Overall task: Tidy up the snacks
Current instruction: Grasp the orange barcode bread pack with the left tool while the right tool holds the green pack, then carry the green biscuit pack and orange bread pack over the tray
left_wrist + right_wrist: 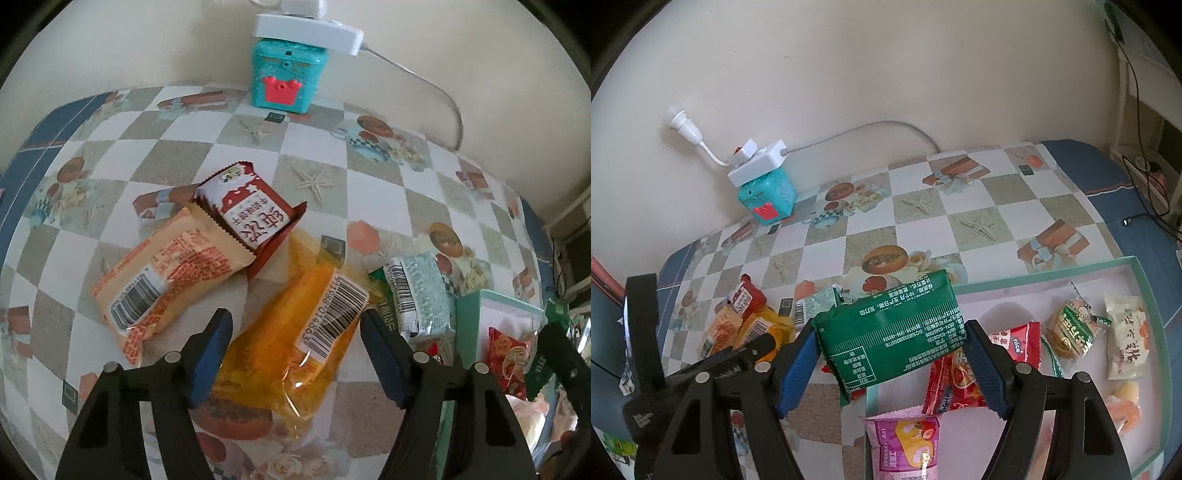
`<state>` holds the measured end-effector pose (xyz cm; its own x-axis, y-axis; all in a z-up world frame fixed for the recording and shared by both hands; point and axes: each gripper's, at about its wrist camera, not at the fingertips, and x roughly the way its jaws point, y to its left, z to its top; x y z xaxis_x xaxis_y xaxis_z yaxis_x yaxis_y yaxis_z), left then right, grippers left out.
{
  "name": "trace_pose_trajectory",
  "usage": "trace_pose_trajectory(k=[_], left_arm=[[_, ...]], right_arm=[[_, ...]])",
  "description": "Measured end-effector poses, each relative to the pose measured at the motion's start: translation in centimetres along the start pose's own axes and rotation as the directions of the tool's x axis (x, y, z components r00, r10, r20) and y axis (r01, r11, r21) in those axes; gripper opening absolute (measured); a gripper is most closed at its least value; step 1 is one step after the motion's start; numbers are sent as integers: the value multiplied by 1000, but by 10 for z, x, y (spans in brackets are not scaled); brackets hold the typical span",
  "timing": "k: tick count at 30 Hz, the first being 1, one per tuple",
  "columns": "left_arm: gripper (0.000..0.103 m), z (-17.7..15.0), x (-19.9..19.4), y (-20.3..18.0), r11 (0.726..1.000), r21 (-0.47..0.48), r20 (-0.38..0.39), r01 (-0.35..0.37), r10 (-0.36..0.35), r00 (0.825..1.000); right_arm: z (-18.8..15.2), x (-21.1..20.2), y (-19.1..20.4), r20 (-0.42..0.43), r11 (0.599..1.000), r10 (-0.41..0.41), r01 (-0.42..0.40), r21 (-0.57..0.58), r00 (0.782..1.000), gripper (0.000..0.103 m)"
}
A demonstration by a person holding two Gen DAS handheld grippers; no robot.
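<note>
My left gripper (295, 350) is open, its blue pads either side of an orange snack pack (295, 343) lying on the table. Beside it lie a pale orange pack (166, 280), a red-and-white pack (251, 210) and a light teal pack (421, 295). My right gripper (892, 354) is shut on a green snack pack (890, 332), held above the near corner of the teal-rimmed white tray (1145, 280). The tray holds several snacks: red packs (960, 373), a pink pack (905, 443), a green round one (1071, 332) and a cream pack (1126, 339).
A teal box (284, 77) with a white power strip (306, 33) on top stands at the table's back edge by the wall; its cord runs right. The left gripper's black body (701, 369) shows in the right wrist view. The tablecloth is checkered.
</note>
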<state>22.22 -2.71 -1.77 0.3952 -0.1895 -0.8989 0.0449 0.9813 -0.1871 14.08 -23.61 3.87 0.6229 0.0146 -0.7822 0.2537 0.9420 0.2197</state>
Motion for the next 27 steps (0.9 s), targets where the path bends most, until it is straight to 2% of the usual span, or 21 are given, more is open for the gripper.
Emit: trace_pose_trajectory(k=[12, 18, 27], left_arm=[[50, -2, 1, -8, 999, 5, 8, -49, 49, 999], [47, -2, -13, -8, 999, -4, 34, -53, 54, 998], [47, 0, -72, -20, 995, -36, 123, -92, 95, 988]], right_arm=[[0, 0, 0, -7, 1000, 0, 0, 4, 1000, 79], [2, -9, -1, 7, 1000, 0, 0, 4, 1000, 79], [2, -33, -7, 27, 1000, 0, -1, 29, 1000, 79]])
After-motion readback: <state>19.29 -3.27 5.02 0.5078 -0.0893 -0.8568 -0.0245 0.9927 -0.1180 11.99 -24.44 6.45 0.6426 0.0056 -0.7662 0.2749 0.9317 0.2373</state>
